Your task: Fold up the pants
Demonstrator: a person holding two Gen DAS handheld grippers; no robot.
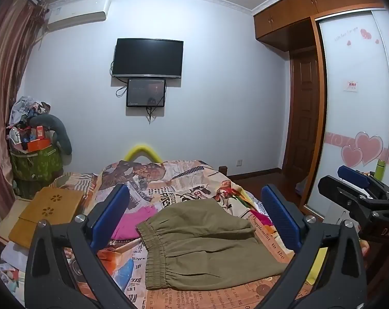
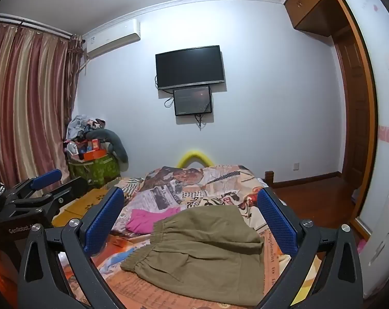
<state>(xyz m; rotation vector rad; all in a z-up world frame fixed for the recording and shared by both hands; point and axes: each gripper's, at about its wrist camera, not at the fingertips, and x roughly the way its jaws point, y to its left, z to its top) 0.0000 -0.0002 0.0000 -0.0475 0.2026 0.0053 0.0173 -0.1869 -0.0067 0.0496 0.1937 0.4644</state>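
Note:
Olive-green pants [image 1: 204,244] lie folded into a compact stack on the bed, elastic waistband to the left; they also show in the right wrist view [image 2: 202,252]. My left gripper [image 1: 194,219] is open and empty, held above and in front of the pants, blue pads [image 1: 109,216] wide apart. My right gripper [image 2: 192,221] is open and empty, also raised before the pants. The right gripper shows at the right edge of the left wrist view [image 1: 359,188]; the left gripper shows at the left of the right wrist view [image 2: 40,188].
A patterned bedspread [image 1: 184,180] covers the bed. A pink garment [image 1: 135,221] lies behind the pants. A wooden lap board [image 1: 47,211] sits at the bed's left. A cluttered green bin [image 1: 34,159] stands by the curtain. A wardrobe [image 1: 354,103] is on the right.

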